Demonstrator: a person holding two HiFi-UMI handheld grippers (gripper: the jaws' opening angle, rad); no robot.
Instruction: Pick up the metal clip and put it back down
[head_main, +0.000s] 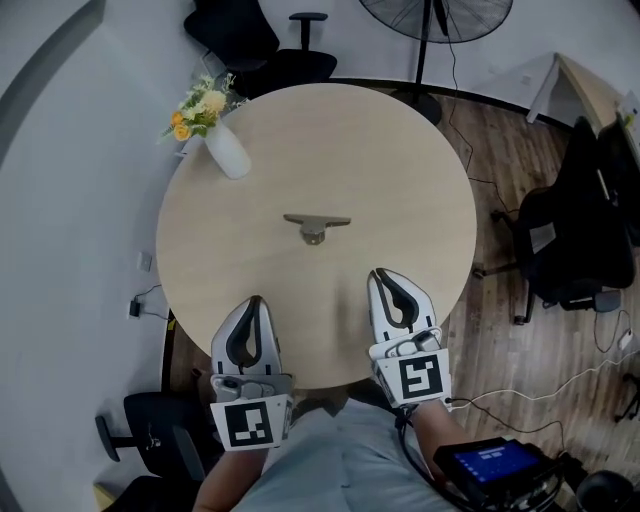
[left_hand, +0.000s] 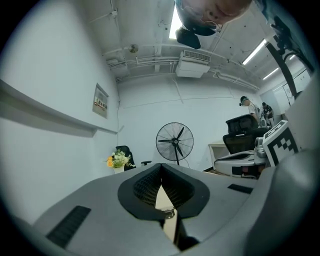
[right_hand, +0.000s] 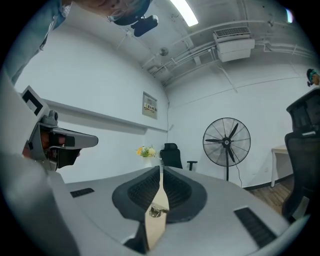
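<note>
Left gripper (head_main: 255, 303) and right gripper (head_main: 383, 277) hover clenched and empty. The metal clip (head_main: 317, 228) lies on the table (head_main: 420, 160) ahead of them, between their lines, well apart. The risk, I'd say, is that closed jaws shove it instead of straddling it. The wall notice (right_hand: 149, 105) is too small to read.

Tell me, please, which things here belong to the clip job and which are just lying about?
Job in hand: metal clip; left tool; right tool; round table.
Lying about: vase of flowers; standing fan; office chair.
</note>
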